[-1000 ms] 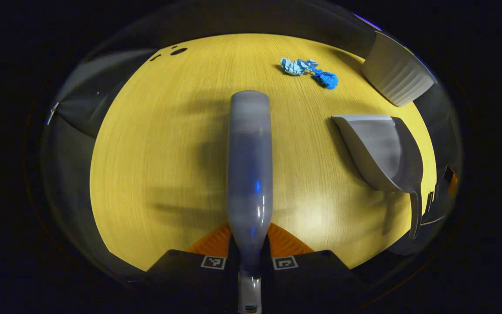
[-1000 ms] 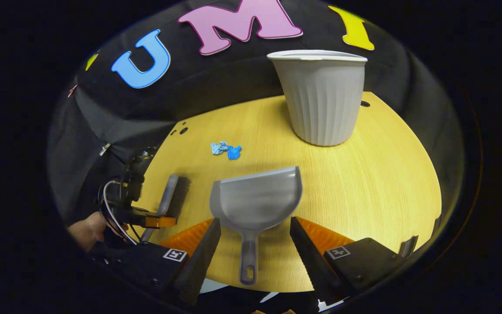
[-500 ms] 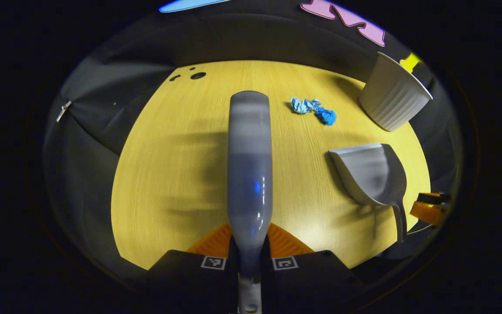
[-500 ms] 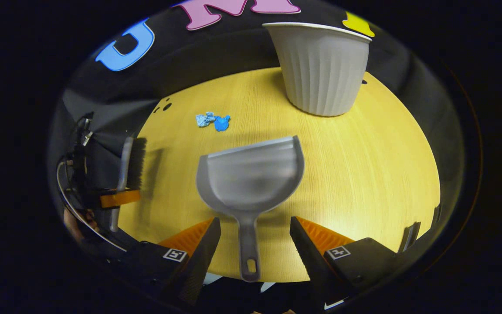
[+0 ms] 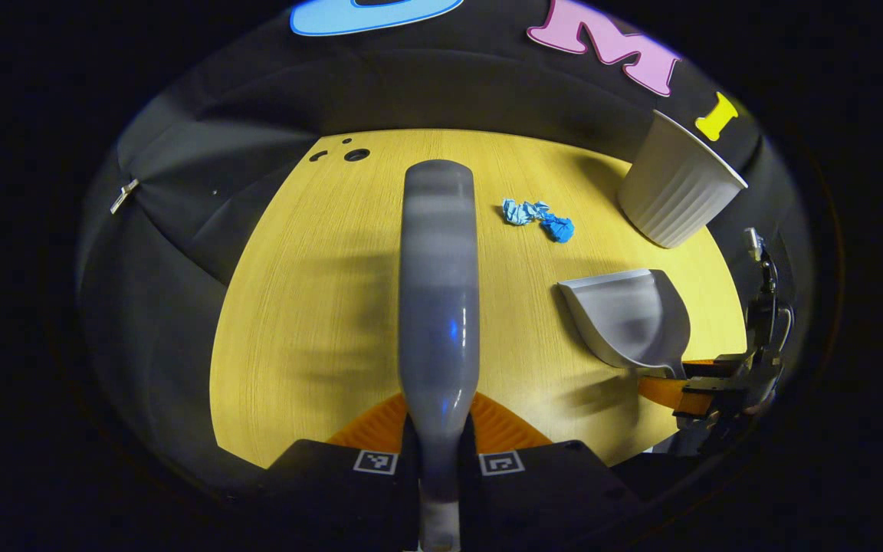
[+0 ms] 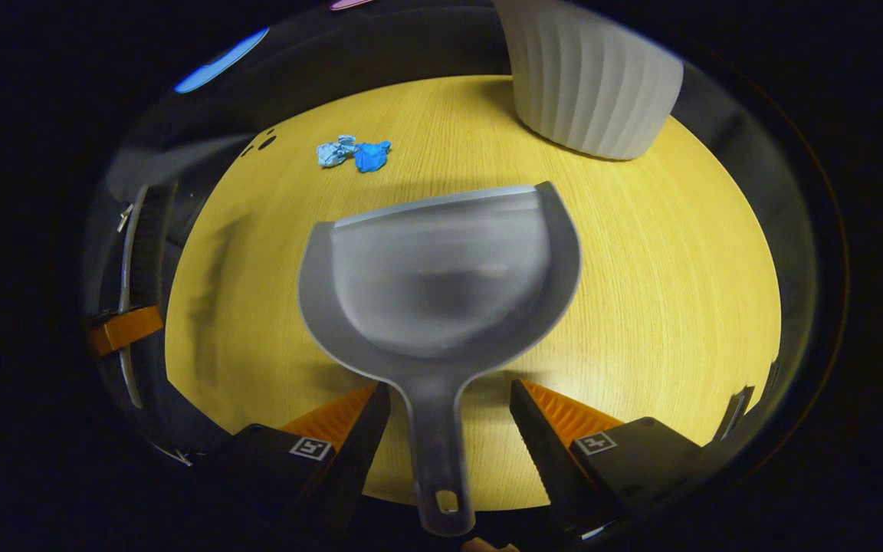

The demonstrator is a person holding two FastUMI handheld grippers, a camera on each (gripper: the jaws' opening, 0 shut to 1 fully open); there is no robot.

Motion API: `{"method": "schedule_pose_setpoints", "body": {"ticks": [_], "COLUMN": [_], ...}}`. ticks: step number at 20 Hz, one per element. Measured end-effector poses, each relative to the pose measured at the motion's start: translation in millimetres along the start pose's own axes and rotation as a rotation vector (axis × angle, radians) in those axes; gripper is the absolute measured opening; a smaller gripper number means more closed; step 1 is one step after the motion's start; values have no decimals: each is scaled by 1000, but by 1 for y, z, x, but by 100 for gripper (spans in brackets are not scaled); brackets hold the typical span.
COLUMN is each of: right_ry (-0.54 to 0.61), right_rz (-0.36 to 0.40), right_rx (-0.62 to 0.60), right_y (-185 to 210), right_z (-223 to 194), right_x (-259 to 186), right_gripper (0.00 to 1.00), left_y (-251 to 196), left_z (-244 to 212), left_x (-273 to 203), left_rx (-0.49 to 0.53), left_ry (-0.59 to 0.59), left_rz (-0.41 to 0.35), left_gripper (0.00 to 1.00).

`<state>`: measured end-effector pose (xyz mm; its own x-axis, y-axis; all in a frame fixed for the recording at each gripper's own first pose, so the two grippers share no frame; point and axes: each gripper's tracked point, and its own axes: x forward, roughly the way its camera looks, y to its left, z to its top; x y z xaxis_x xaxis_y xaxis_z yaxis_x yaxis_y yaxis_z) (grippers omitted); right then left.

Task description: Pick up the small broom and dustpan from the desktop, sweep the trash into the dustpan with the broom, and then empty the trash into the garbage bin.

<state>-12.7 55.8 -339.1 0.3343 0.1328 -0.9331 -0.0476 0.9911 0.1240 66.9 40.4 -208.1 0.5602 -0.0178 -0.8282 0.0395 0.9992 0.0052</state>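
Note:
My left gripper [image 5: 439, 420] is shut on the handle of the small grey broom [image 5: 438, 284], which points away from me above the yellow desktop [image 5: 311, 307]. The broom's bristles [image 6: 152, 245] hang at the left edge of the right gripper view. The grey dustpan [image 6: 441, 268] lies flat on the desk with its mouth toward the back. My right gripper [image 6: 449, 391] stands open with the dustpan's handle [image 6: 432, 445] between its fingers, a gap on each side. Crumpled blue trash [image 5: 538, 215] [image 6: 353, 152] lies beyond the dustpan.
A white ribbed garbage bin [image 5: 675, 184] [image 6: 591, 77] stands upright at the back right of the desk. Small dark holes [image 5: 349, 153] mark the far left corner. The desk's front edge runs just under both grippers.
My right gripper has moved forward over the dustpan's handle, which now lies between its open fingers. The left gripper has drawn back and tilted up with the broom.

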Motion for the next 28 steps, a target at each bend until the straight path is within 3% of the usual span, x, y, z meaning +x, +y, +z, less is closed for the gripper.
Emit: {"method": "schedule_pose_setpoints", "body": {"ticks": [3,4,6,9,12,13,14,16,17,20,24,28], "right_ry": [28,10,16,30,59,75,85,86,91,98,80,80], "right_rz": [-27,-29,-47,-39,23,35,43,47,49,58,65,79], "right_rx": [-16,-16,-24,-42,-67,-78,-108,-173,-199,-254,-354,-432], "right_y": [1,1,0,0,-2,-4,-9,-22,-29,-47,-63,-79], "right_z": [-3,2,4,4,3,-1,-2,-3,-4,2,13,20], "right_x": [12,14,14,15,14,13,12,8,6,2,-3,-4], "right_gripper": [88,83,70,41,43,30,35,33,33,33,33,32], "left_y": [5,6,8,9,6,6,8,17,20,12,1,5], "left_z": [4,5,8,12,17,20,21,37,46,70,99,129], "left_x": [8,12,16,24,41,50,55,70,78,100,133,163], "left_rx": [0,-3,-16,-30,-34,-27,-13,39,68,129,230,410], "left_ry": [10,12,14,16,21,34,46,52,57,87,140,198], "left_rz": [17,25,31,37,21,14,13,36,47,32,32,99], "left_gripper": [28,24,25,24,28,24,24,28,24,21,24,24]}}
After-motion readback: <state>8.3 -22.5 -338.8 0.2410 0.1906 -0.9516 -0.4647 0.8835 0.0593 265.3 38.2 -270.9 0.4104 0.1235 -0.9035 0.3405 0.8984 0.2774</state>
